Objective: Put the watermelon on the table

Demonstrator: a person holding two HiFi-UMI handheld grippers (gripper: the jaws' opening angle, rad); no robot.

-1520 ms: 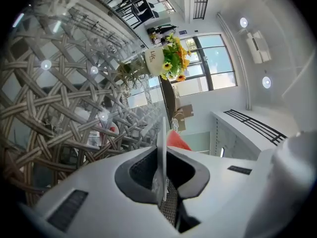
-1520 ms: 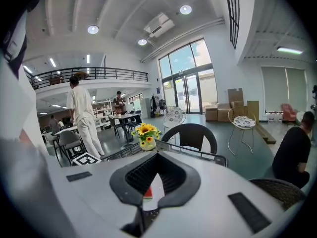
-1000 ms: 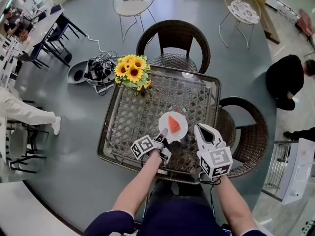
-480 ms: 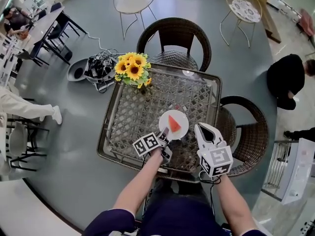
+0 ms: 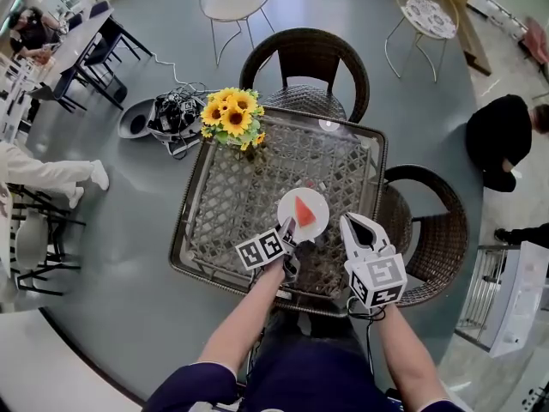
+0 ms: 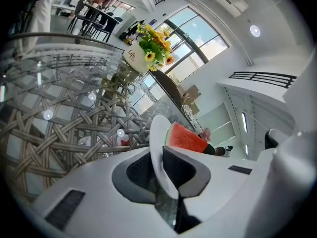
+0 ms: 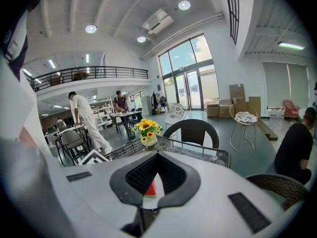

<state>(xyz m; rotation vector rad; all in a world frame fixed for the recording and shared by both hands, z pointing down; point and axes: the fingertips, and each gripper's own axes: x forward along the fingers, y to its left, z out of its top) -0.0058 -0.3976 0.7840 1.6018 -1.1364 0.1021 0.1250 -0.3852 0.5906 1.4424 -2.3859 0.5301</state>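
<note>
A red wedge of watermelon [image 5: 304,212] lies on a small white plate [image 5: 316,224] that rests on the glass-topped wicker table [image 5: 232,197], near its front edge. My left gripper [image 5: 288,234] reaches the plate's near rim. In the left gripper view the plate [image 6: 157,133] stands between the two dark pads, touching both, with the watermelon [image 6: 186,138] just beyond; the jaws of this left gripper [image 6: 161,168] are opening. My right gripper [image 5: 350,223] hovers just right of the plate, shut and holding nothing. Through the right gripper [image 7: 157,154] a bit of the watermelon [image 7: 150,188] shows.
A vase of sunflowers [image 5: 230,120] stands on the table's far left corner. One wicker chair [image 5: 304,67] is behind the table, another [image 5: 433,239] to its right. A person in black [image 5: 499,140] crouches at the right. Cables and a grey base [image 5: 163,120] lie on the floor at the left.
My left gripper has rolled about its own axis, so its marker cube now faces more upward. The plate, the watermelon and my right gripper stay where they were.
</note>
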